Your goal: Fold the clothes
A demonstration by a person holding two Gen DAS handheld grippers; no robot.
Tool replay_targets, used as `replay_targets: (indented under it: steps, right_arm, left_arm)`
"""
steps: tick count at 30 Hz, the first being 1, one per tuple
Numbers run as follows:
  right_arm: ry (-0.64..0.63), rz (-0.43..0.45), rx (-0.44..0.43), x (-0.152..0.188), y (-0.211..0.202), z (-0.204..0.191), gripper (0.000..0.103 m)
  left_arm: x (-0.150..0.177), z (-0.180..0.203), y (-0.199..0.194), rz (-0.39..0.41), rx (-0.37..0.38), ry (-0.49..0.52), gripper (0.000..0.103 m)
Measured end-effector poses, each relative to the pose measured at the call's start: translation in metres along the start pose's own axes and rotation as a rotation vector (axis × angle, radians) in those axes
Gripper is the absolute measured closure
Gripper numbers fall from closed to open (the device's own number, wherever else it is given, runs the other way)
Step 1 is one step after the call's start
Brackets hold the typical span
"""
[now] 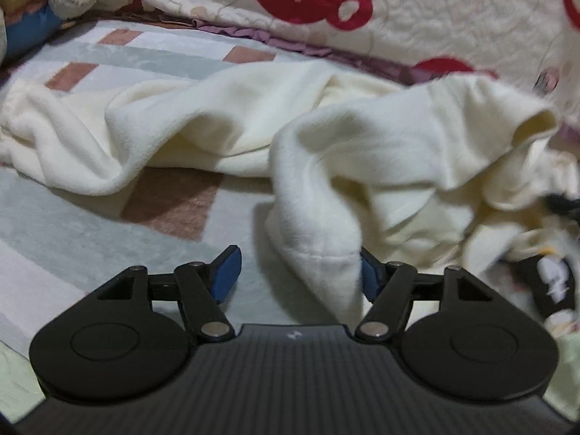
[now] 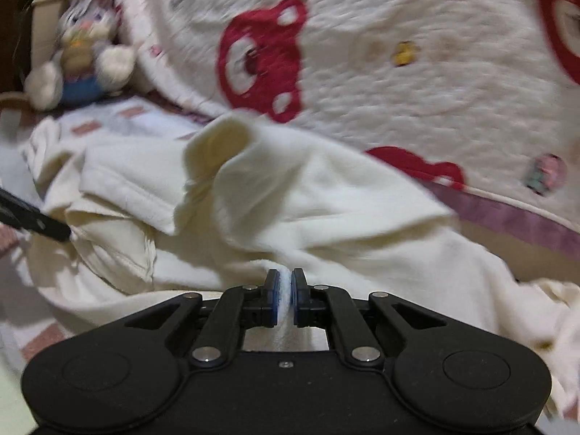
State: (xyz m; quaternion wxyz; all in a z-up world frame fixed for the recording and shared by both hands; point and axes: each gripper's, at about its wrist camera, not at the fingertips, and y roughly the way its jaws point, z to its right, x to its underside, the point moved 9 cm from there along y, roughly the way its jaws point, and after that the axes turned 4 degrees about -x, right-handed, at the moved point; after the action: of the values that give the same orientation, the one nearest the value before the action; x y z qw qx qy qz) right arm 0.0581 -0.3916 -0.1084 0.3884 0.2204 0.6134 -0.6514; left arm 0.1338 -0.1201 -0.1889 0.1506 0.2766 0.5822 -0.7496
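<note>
**Folding a cream garment on a bed**

Lying rumpled across the checked bed cover (image 1: 72,239), below one bear-print quilt (image 1: 417,11): one cream fleece garment (image 1: 224,119), soft, heaped in thick folds, hem stitched. Blurred at its right edge, dark printed patch (image 1: 551,282) unreadable. Sitting far back, one plush toy (image 2: 83,54). Left tongs (image 1: 295,277) spread apart, a hanging fold between, pressing nothing. Right tongs (image 2: 284,295) clamped on a cream fold.

Garment (image 1: 224,137) on bedspread (image 1: 72,224) (striped)
</note>
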Motion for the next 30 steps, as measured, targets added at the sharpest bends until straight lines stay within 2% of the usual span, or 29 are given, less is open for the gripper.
replay_targets:
  steps: [3,4,6,7,10,13,16,18,19,20,25,27,30]
  right_arm:
    - [0.013,-0.004,0.052,0.007,-0.036,0.019,0.097]
    - [0.022,-0.014,0.071,0.011,-0.043,0.027,0.097]
    - [0.040,-0.028,0.120,0.019,-0.057,0.044,0.101]
    - [0.049,-0.031,0.155,0.023,-0.062,0.054,0.103]
    - [0.146,-0.046,0.219,0.031,-0.073,0.087,0.103]
    - [0.201,-0.051,0.223,0.038,-0.075,0.105,0.102]
    - [0.247,-0.056,0.086,0.044,-0.067,0.087,0.093]
    - [0.233,-0.065,0.001,0.049,-0.059,0.066,0.077]
    - [0.198,-0.076,-0.031,0.051,-0.053,0.052,0.059]
    - [0.153,-0.086,-0.060,0.055,-0.048,0.037,0.051]
    - [-0.092,-0.115,-0.116,0.060,-0.019,-0.024,0.049]
    - [-0.122,-0.113,-0.133,0.054,-0.001,-0.035,0.049]
    - [-0.065,-0.103,-0.163,0.039,0.023,-0.042,0.047]
  left_arm:
    - [0.001,-0.002,0.004,0.004,-0.013,0.003,0.038]
    - [0.001,-0.002,0.004,0.015,-0.011,0.001,0.043]
    - [-0.002,-0.004,0.005,0.035,-0.021,0.000,0.062]
    - [-0.003,-0.005,0.006,0.044,-0.026,0.000,0.080]
    - [-0.009,-0.012,0.005,0.078,-0.041,-0.022,0.090]
    - [-0.015,-0.023,0.002,0.112,-0.055,-0.060,0.091]
    - [-0.018,-0.029,0.003,0.123,-0.054,-0.074,0.091]
    - [-0.017,-0.030,0.006,0.111,-0.049,-0.085,0.091]
    - [-0.016,-0.030,0.007,0.104,-0.046,-0.091,0.091]
    - [-0.016,-0.030,0.008,0.096,-0.042,-0.095,0.091]
    - [-0.013,-0.026,0.009,0.071,-0.011,-0.103,0.087]
    - [-0.011,-0.025,0.012,0.062,-0.009,-0.104,0.086]
    - [-0.009,-0.028,0.016,0.053,-0.028,-0.111,0.086]
